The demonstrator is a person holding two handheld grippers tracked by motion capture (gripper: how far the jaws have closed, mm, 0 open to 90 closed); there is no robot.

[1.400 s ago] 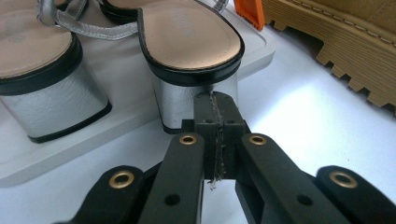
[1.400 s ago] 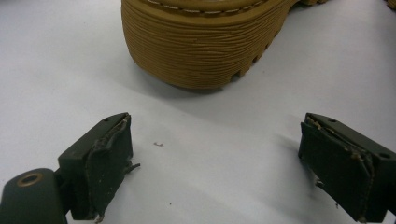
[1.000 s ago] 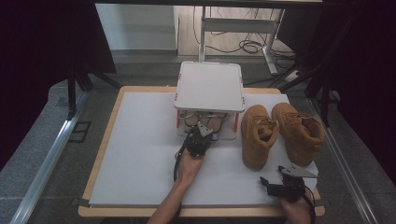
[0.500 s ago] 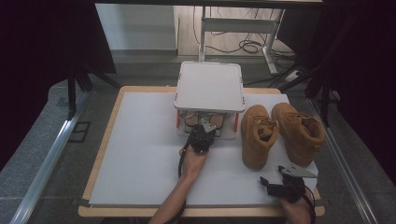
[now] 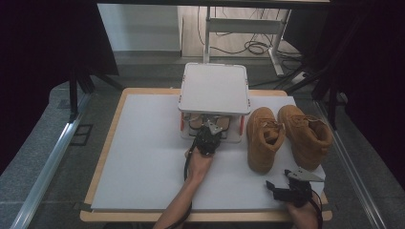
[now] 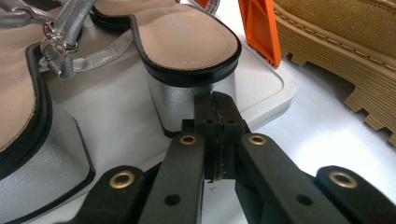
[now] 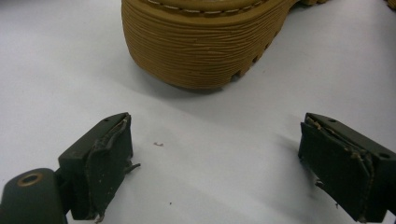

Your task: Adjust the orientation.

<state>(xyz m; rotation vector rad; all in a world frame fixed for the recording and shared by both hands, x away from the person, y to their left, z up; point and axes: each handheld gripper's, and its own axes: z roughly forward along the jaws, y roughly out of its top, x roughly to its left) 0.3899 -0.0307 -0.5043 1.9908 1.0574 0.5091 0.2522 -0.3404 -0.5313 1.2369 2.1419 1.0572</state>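
Note:
A pair of sandals with silver block heels (image 6: 173,100) and beige insoles stands on the lower shelf (image 6: 116,107) of a small white rack (image 5: 215,88). My left gripper (image 6: 215,105) is shut with nothing between its jaws, and its tips are against the right sandal's heel. From the high view, the left gripper (image 5: 210,132) reaches under the rack's top. Two tan boots (image 5: 262,136) stand to the right of the rack. My right gripper (image 7: 219,158) is open and empty over the white mat, just short of a boot's heel (image 7: 201,42); it sits near the front right corner (image 5: 281,181).
The rack has orange legs (image 6: 259,28). The nearer boot's ridged sole (image 6: 345,56) lies close beside the rack. The white mat (image 5: 143,157) covers a wooden table. Cables and a metal frame (image 5: 239,28) lie on the floor beyond the table.
My left gripper has edged a little forward toward the rack. The right gripper has stayed where it was.

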